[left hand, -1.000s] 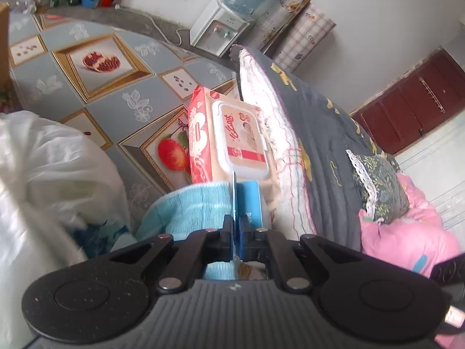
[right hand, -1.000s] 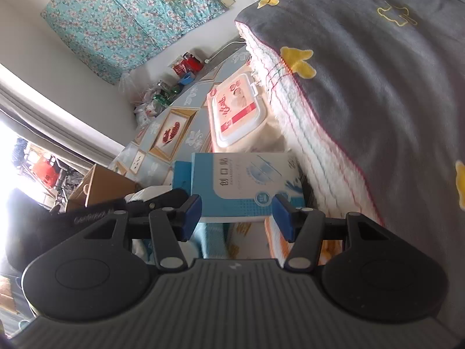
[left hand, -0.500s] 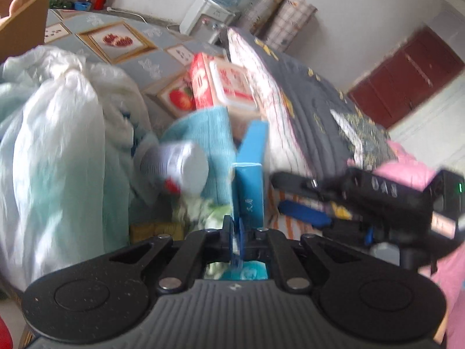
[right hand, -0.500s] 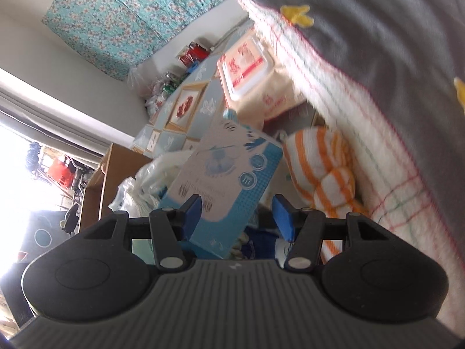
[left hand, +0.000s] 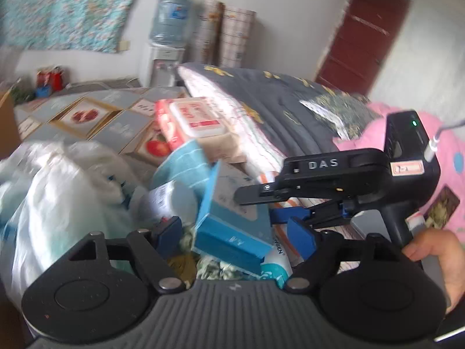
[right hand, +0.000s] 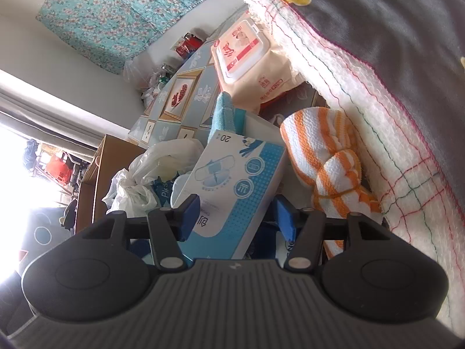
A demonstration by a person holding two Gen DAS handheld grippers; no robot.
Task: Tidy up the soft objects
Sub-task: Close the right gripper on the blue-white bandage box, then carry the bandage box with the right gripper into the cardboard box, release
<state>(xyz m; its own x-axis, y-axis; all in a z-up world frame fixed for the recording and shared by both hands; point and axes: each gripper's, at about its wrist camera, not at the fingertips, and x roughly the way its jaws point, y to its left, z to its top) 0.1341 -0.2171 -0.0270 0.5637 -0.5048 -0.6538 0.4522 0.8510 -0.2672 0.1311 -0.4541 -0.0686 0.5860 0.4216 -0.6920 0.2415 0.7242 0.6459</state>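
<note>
Blue-and-white box (right hand: 232,192): flat carton, near end hidden behind right tongs (right hand: 237,218), seemingly pinched at both edges. Left tongs (left hand: 237,232): jaws just opened, spread either side of it; contact unclear through blur.

A blue and white box (right hand: 232,192) is seen. An orange-and-white striped cloth (right hand: 328,160) lies beside it. The wipes pack (right hand: 250,58) is peach with a red-and-white lid. The blanket (right hand: 392,29) is grey with yellow motifs, its edge white with coloured checks.
</note>
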